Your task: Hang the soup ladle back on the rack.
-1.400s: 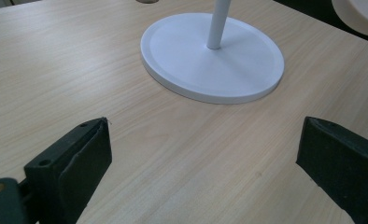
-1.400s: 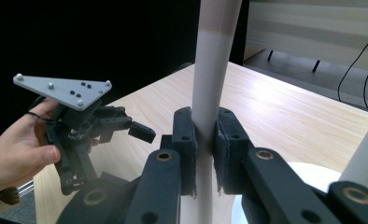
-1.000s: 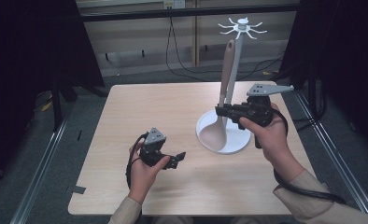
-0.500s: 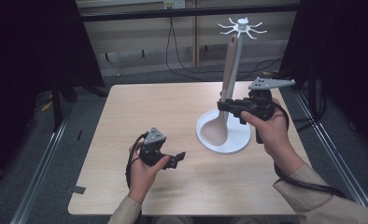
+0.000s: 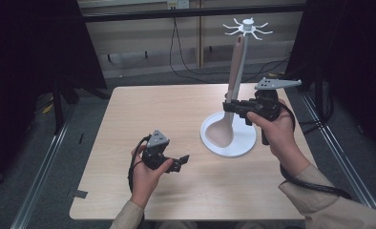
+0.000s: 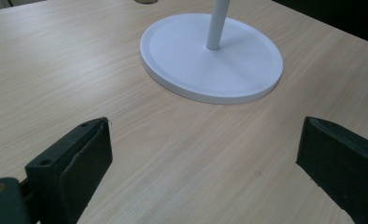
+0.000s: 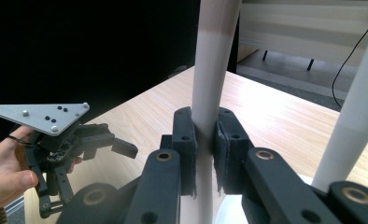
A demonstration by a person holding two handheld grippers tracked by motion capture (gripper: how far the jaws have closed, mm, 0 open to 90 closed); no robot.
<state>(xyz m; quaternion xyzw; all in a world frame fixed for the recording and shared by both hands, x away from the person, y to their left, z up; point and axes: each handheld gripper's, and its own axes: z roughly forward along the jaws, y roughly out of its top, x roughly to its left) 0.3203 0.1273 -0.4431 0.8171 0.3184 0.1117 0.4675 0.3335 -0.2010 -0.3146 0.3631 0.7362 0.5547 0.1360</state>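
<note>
A white utensil stand has a round base (image 5: 241, 145), a thin pole (image 5: 244, 62) and a crown of hooks (image 5: 247, 26). A beige spoon (image 5: 221, 133) stands upright just left of the pole, bowl down over the base and handle tip close under the hooks. My right gripper (image 5: 229, 108) is shut on its handle; in the right gripper view the pads (image 7: 187, 140) press the handle (image 7: 212, 60) from both sides, with the pole (image 7: 355, 121) to the right. My left gripper (image 5: 179, 164) rests low on the table, open with nothing between its jaws (image 6: 205, 154), facing the base (image 6: 210, 60).
The light wooden table (image 5: 143, 114) carries the stand at its right half. Metal rails and dark cables lie on the floor beyond the table edges. The left hand and its gripper (image 7: 98, 142) appear far off in the right gripper view.
The right gripper has lifted the spoon slightly, bringing its handle tip nearer the hooks. The left gripper has stayed put.
</note>
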